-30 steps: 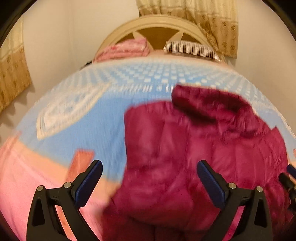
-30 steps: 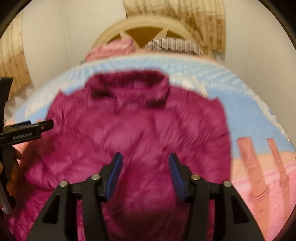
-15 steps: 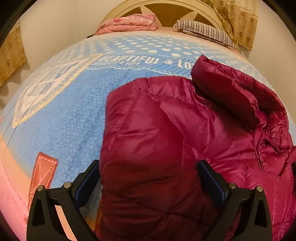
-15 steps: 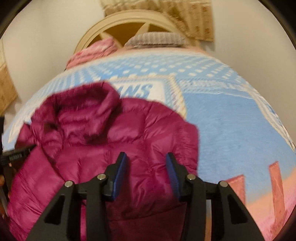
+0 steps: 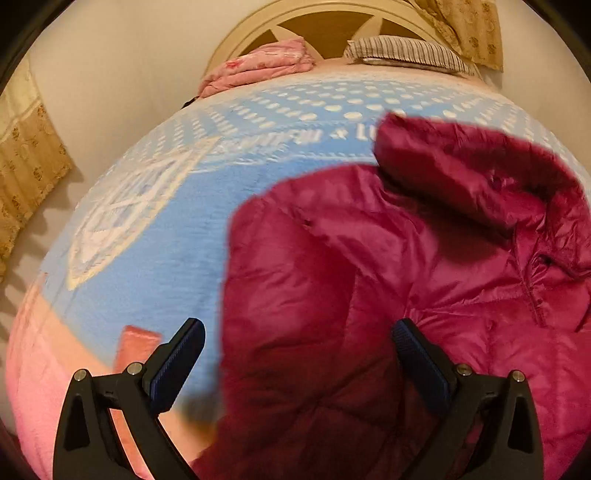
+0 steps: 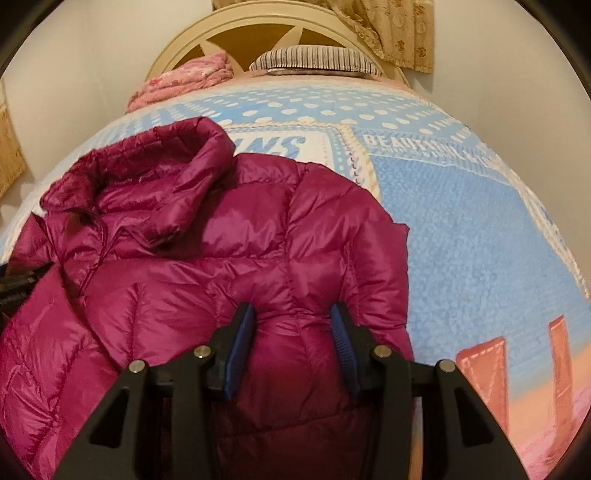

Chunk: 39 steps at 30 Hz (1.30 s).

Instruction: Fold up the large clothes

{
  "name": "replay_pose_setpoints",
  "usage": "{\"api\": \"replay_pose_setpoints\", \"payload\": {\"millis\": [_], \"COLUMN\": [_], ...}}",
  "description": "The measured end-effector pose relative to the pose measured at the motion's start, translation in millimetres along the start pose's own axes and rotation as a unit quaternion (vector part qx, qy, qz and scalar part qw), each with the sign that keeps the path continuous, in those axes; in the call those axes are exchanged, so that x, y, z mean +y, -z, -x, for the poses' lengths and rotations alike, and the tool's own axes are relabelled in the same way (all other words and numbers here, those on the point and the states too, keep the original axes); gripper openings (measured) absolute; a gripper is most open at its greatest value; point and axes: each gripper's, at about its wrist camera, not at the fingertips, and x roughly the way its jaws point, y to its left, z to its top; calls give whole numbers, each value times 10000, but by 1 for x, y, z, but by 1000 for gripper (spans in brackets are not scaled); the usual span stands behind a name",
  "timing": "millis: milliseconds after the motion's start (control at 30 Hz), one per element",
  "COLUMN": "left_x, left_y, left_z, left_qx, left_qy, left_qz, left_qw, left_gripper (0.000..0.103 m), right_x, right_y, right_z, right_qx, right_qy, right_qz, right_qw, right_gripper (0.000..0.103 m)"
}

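Observation:
A magenta puffer jacket (image 5: 388, 280) with a hood lies on the bed, hood toward the headboard. In the left wrist view my left gripper (image 5: 297, 354) is wide open above the jacket's left sleeve side, holding nothing. In the right wrist view the jacket (image 6: 221, 258) fills the left and middle. My right gripper (image 6: 291, 332) has its jaws partly closed around a fold of the jacket's right sleeve, the blue pads pressing the fabric on both sides. The left gripper's black body (image 6: 16, 284) shows at the left edge.
The bed is covered by a blue, white and pink patterned blanket (image 6: 461, 221). A pink folded quilt (image 5: 258, 70) and a striped pillow (image 6: 314, 61) lie by the cream headboard (image 6: 236, 33). Walls and curtains surround the bed.
My left gripper has pulled back and up from the jacket, so the jacket now looks farther away. My right gripper has moved closer onto the right sleeve and its jaws have narrowed on the fabric.

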Motion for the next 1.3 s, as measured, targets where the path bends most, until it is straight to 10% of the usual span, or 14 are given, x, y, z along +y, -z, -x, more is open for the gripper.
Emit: {"api": "replay_pose_setpoints", "payload": {"millis": [233, 600, 633, 733, 900, 1300], "left_x": [35, -44, -46, -50, -36, -28], "left_y": [-52, -113, -115, -115, -102, -35], "left_z": [39, -16, -20, -33, -4, -9], "left_qx": [-472, -409, -385, -8, -355, -79], "left_qy": [713, 584, 626, 1014, 1226, 1270], "left_qz": [596, -543, -592, -677, -624, -462], "left_qw": [9946, 9960, 9955, 9925, 9899, 9908], "left_gripper": [102, 101, 90, 14, 12, 10], "right_x": [-8, 51, 54, 57, 50, 48], "right_y": [-27, -112, -115, -120, -112, -61], "right_z": [37, -14, -20, -41, -32, -9], "right_qx": [-319, -287, -239, -25, -130, -358], "right_qy": [-335, -183, -126, 103, 154, 381], "right_qz": [-119, 716, 795, 1103, 1285, 1429], "right_qw": [9989, 9969, 9965, 9938, 9915, 9884], "right_gripper": [67, 68, 65, 40, 11, 8]}}
